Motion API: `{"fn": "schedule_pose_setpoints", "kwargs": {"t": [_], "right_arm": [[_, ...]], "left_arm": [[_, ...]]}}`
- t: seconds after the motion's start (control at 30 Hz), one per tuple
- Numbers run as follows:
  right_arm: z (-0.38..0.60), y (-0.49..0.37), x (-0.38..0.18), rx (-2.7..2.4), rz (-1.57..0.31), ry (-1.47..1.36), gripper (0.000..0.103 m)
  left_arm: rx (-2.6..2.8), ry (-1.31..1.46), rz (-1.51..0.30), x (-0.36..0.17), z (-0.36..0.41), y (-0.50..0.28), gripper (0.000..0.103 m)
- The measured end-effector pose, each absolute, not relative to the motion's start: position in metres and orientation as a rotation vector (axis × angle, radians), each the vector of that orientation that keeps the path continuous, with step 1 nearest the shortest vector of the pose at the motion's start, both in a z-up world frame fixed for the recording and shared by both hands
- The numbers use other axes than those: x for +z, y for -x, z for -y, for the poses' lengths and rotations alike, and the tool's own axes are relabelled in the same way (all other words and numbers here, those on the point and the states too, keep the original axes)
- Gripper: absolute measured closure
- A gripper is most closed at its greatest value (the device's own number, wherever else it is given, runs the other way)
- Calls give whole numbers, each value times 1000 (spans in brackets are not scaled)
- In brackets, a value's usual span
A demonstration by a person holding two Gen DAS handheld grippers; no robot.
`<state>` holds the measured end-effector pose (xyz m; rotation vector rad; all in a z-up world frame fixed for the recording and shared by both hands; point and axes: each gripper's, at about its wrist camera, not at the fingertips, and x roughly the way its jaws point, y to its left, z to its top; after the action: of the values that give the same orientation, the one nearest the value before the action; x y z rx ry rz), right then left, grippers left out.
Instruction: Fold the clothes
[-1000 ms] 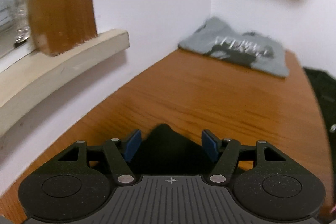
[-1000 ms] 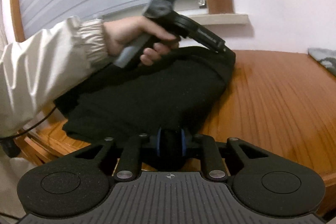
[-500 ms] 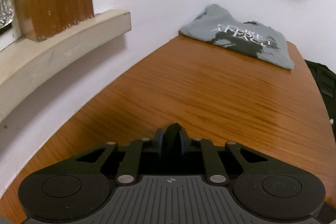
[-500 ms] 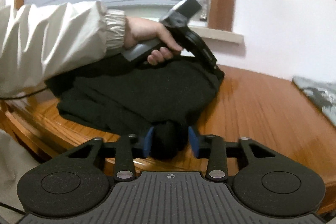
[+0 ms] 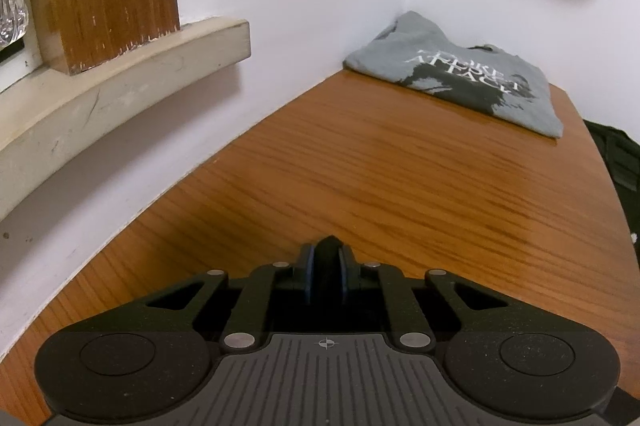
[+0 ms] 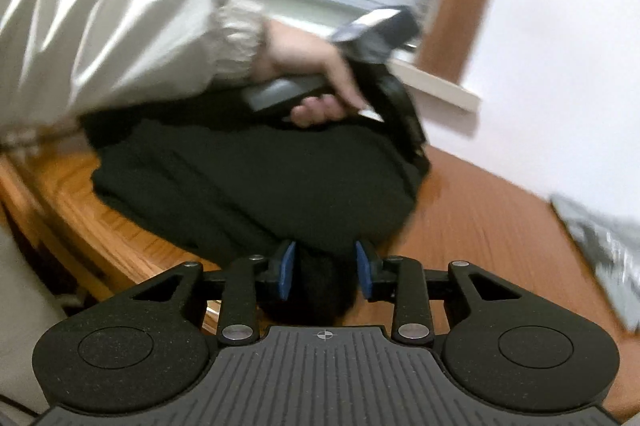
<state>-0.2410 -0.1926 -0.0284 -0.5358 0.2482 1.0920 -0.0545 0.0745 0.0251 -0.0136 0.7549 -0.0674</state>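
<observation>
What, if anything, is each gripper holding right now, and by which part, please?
The left gripper is shut on a corner fold of the black fabric garment. The right gripper straddles a bunched edge, pads apart, not clamping it.

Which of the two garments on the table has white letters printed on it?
The grey T-shirt, folded in the far corner. The black garment is plain and sits between both grippers.

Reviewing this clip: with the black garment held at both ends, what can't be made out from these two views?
- Left wrist view: most of the black garment is hidden behind the left gripper; only a pinched tip shows.
- Right wrist view: motion blur smears the hand, sleeve and the grey shirt, which the frame edge also cuts.
- Right gripper: fabric lies between its jaws; whether the pads press it is unclear.
- Left wrist view: the grey shirt's lettering is too small to read.
</observation>
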Motion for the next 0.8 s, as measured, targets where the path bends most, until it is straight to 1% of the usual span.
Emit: {"fn": "schedule_pose_setpoints", "kwargs": {"t": [0.03,0.07,0.1,0.13,0.17,0.23,0.27,0.4,0.47,0.53,0.6,0.67,0.73,0.77,0.8], "right_arm": [[189,242,-29,1089,-232,559,70],[186,243,-29,1086,-215,582,74],[182,244,-30,1083,-198,605,93],[186,242,-25,1070,-195,570,95],[191,239,-21,1057,-193,529,96],[201,241,-12,1063,-179,481,97],[207,242,-7,1066,-171,457,97],[227,242,7,1106,-242,400,98],[229,238,2,1117,-308,408,98],[222,239,-16,1103,-333,489,97],[221,238,-20,1085,-350,513,90],[225,237,-16,1082,-351,503,84],[232,235,-5,1097,-325,466,73],[235,235,0,1111,-302,441,62],[235,235,4,1127,-282,408,54]], "left_arm": [[-68,12,-754,25,-75,54,90],[-64,10,-752,25,-75,54,90],[-60,8,-748,25,-74,55,90],[-56,5,-745,25,-74,55,90],[-53,4,-739,26,-74,56,94],[-40,7,-719,28,-75,57,97],[-20,9,-704,30,-77,58,98],[-30,29,-677,37,-75,59,97],[-47,16,-676,38,-68,58,97],[-40,2,-682,36,-61,55,97],[-22,-18,-695,35,-56,53,90],[-8,-23,-679,42,-56,60,87],[-1,-22,-658,53,-59,73,77],[10,-28,-646,59,-60,81,67],[15,-30,-633,64,-62,89,60]]}}
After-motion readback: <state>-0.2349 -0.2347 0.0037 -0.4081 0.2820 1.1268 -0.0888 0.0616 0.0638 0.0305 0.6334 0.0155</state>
